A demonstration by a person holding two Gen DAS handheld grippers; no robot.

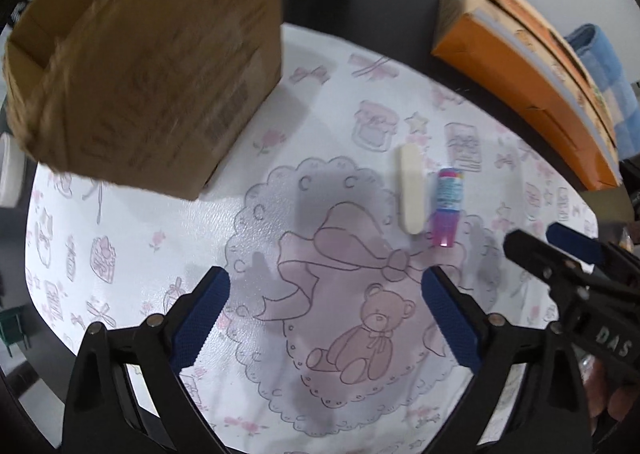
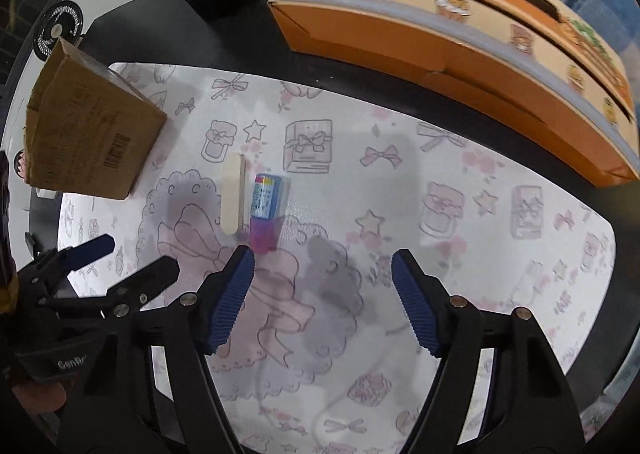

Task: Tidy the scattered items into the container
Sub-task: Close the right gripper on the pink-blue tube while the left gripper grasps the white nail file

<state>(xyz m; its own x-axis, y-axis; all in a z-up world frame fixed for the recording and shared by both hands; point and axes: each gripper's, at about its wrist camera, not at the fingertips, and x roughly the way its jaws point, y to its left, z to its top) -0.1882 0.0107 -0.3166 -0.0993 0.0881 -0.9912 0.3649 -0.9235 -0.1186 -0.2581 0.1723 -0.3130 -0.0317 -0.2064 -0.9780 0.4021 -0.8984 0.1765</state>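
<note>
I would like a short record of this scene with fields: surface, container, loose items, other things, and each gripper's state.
surface: printed mat with bows and a bear, on a dark table
container: brown cardboard box, open, at the mat's left end
loose items: cream flat stick and pink-blue small tube, side by side on the mat
other things: orange carton at the far edge
left gripper: open, nothing between the fingers
right gripper: open, empty, above the mat near the tube
</note>
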